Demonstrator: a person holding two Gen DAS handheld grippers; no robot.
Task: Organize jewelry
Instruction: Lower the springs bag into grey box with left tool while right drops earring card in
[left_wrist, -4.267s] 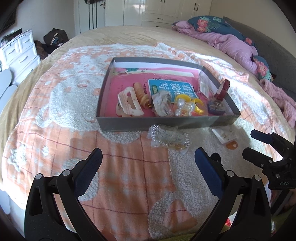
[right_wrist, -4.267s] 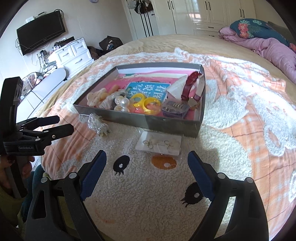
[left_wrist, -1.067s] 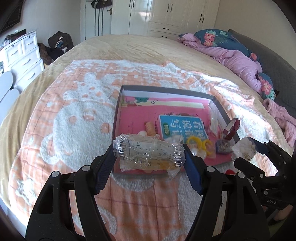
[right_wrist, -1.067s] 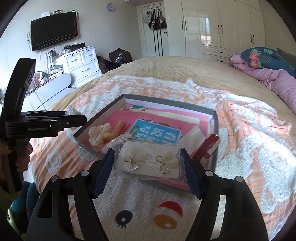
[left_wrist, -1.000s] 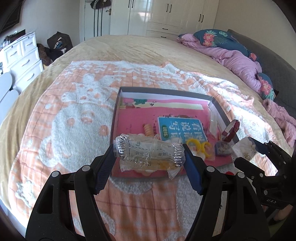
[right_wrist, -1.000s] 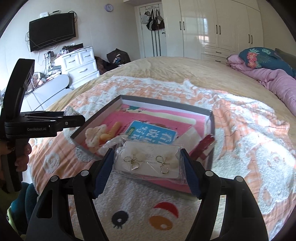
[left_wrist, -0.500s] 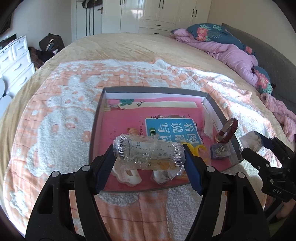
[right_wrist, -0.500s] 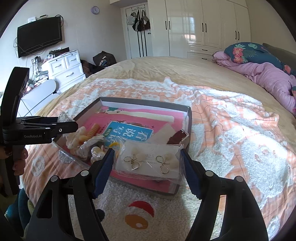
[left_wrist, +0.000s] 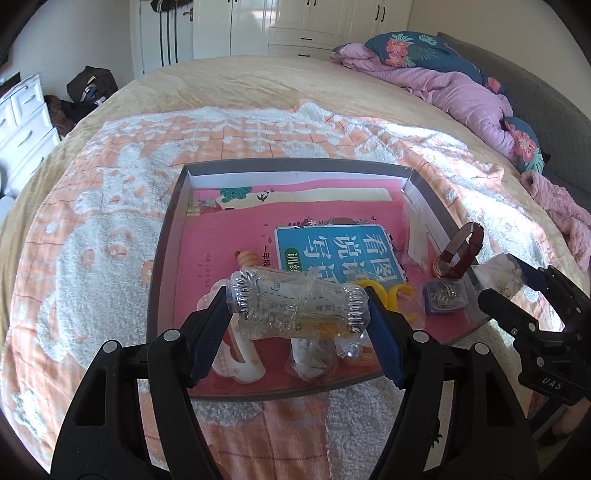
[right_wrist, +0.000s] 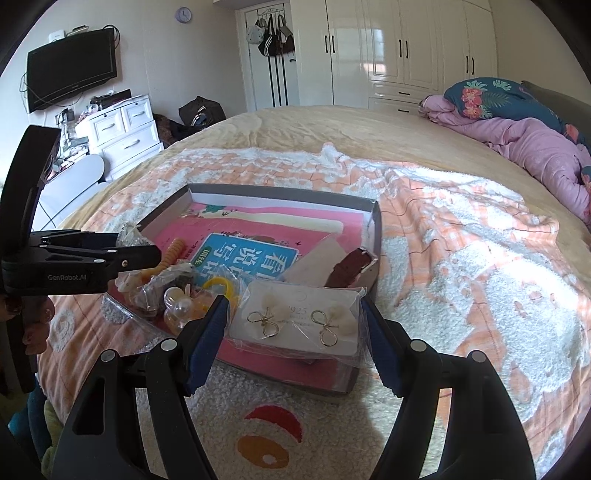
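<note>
Left wrist view: hair clips (left_wrist: 236, 363), yellow bangles (left_wrist: 400, 295) and a watch (left_wrist: 460, 253) crowd the grey tray (left_wrist: 166, 236). Over it, left gripper (left_wrist: 297, 306) clamps a clear packet (left_wrist: 295, 308); right gripper (right_wrist: 291, 321) clamps an earring card (right_wrist: 295, 319).

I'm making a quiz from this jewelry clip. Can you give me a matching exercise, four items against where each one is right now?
Things:
1. earring card
2. clear packet
3. watch
4. yellow rings

Places:
A. lying on the box floor
B. in the left gripper
C. leaning on the box's right wall
D. in the right gripper

Pairs: 1-D, 2-B, 3-C, 4-A
</note>
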